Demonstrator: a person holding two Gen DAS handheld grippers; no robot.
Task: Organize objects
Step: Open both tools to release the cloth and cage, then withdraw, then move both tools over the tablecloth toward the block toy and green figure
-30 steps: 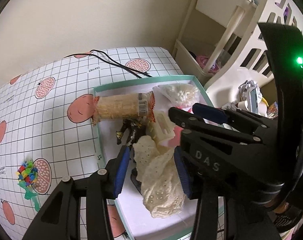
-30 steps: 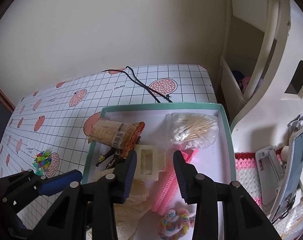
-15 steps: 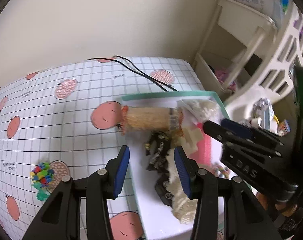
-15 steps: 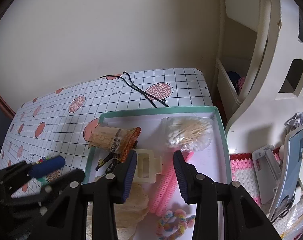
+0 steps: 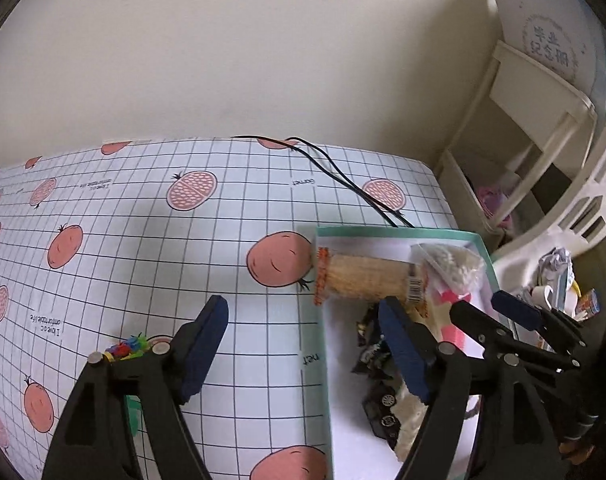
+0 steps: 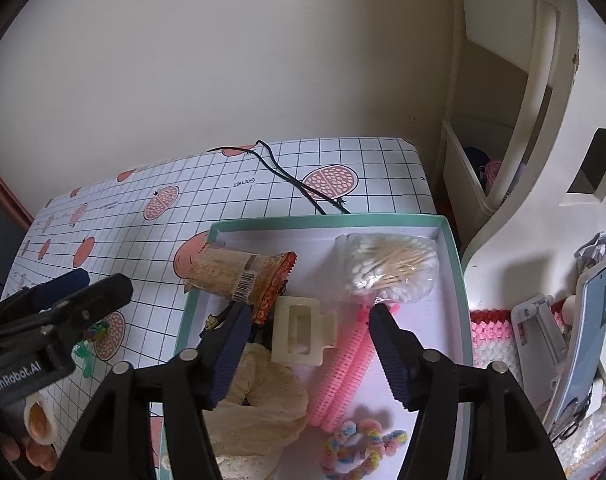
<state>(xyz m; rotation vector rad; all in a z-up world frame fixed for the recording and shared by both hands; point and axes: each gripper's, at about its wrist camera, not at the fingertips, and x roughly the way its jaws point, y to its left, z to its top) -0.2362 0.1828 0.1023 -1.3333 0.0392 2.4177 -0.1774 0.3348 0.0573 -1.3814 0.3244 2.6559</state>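
**Both claws empty, one stray piece left out on the desk**

I've got the left claw (image 5: 303, 340) spread wide with nothing between its pads, hanging over the checked desk (image 5: 143, 248) right at the tray's near-left edge. Off to its left and a touch nearer me lies the little multicoloured clip (image 5: 125, 350), half hidden behind the left finger, sitting on the desk well outside the tray. It's too small and too covered for me to call its long axis. That's the one relation I'm watching: the clip is out to the left, the left claw is plainly the nearer of the two, so I judge it's the left's job to swing over and take it.

Moving right, the teal-rimmed tray (image 6: 455, 264) holds the rest. The snack packet (image 6: 239, 274) lies crosswise ahead-left of the right claw (image 6: 307, 344), which is also open wide and holding nothing. Straight between its pads sits the cream hair clip (image 6: 301, 330), with the lace scrunchie (image 6: 259, 396) under the left finger and the pink comb (image 6: 347, 364) running lengthwise by the right finger. Ahead-right is the cotton swab bag (image 6: 391, 266).

Nothing blocks the path to the stray clip; only the black cable (image 5: 343, 176) lies far ahead.
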